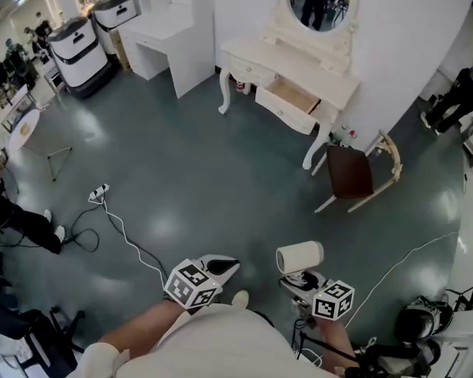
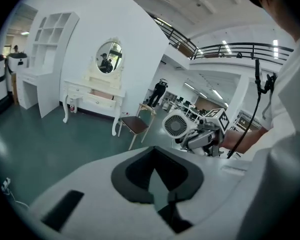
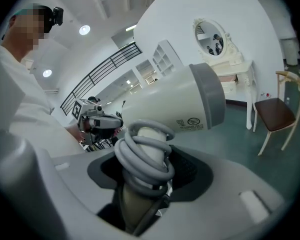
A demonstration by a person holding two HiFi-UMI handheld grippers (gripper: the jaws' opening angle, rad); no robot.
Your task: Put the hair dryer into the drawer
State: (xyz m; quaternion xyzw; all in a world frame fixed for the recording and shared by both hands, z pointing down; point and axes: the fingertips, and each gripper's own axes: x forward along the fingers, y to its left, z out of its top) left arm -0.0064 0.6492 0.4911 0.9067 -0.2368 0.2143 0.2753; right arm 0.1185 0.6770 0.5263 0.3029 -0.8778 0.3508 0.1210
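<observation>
Right claw grips the hair dryer by its handle — left claw closed, drawer open.

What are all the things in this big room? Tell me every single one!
hair dryer: one, cream, grey cord wound round its handle, in the right gripper
dressing table: one, white, far end of the room
drawer: one, white, pulled open in the dressing table
mirror: one, round, above the dressing table
chair: one, pale frame, dark brown seat, right of the dressing table
desk with shelves: one, white, left of the dressing table
power strip: one, white with white cable, on the green floor
left gripper: one, white, shut, empty
right gripper: one, white, shut on the hair dryer's handle
</observation>
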